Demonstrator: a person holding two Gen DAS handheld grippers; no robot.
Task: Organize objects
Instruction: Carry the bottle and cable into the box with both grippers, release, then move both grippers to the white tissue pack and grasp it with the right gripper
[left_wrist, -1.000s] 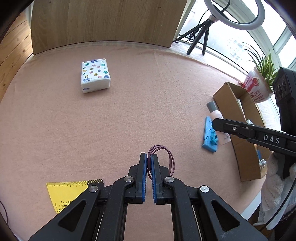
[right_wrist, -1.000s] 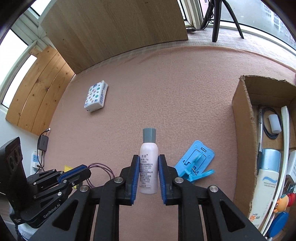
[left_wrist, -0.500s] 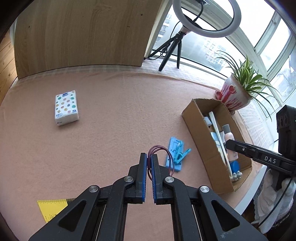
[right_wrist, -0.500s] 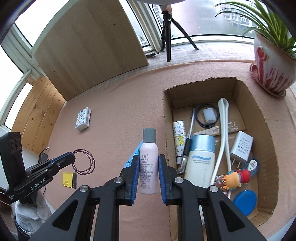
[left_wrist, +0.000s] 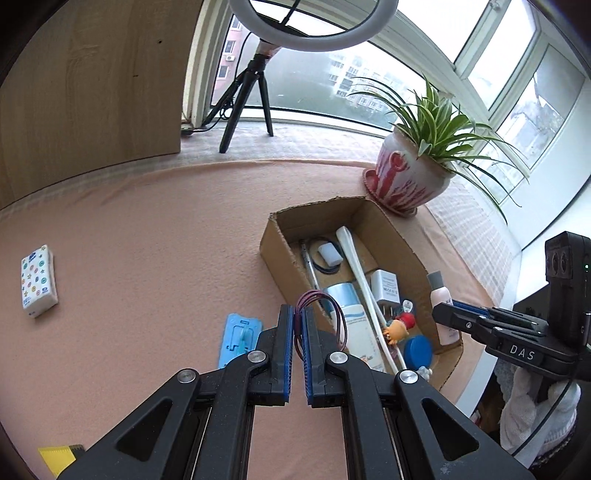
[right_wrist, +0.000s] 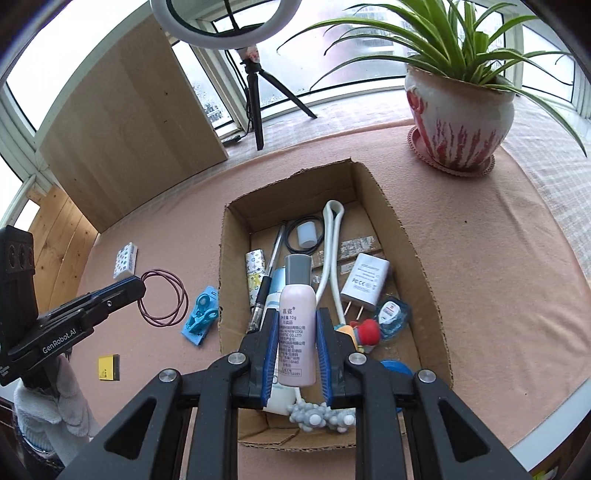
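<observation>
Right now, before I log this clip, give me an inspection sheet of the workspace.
Surface: pink felt mat, no spills seen.
Job's things: cardboard box open, holding a charger plug, a white tube, a pen and small toys; pink bottle; hair-tie loops.
Clutter: tissue pack, blue phone stand and yellow card lie on the mat outside the box.
Tongs: right tongs shut on the pink bottle, upright over the box; left tongs shut on the hair-tie loops, beside the box.
Cables: a dark loop inside the box; leads at the tripod's foot.
Surroundings: potted plant, ring light on tripod, wooden board, windows.
</observation>
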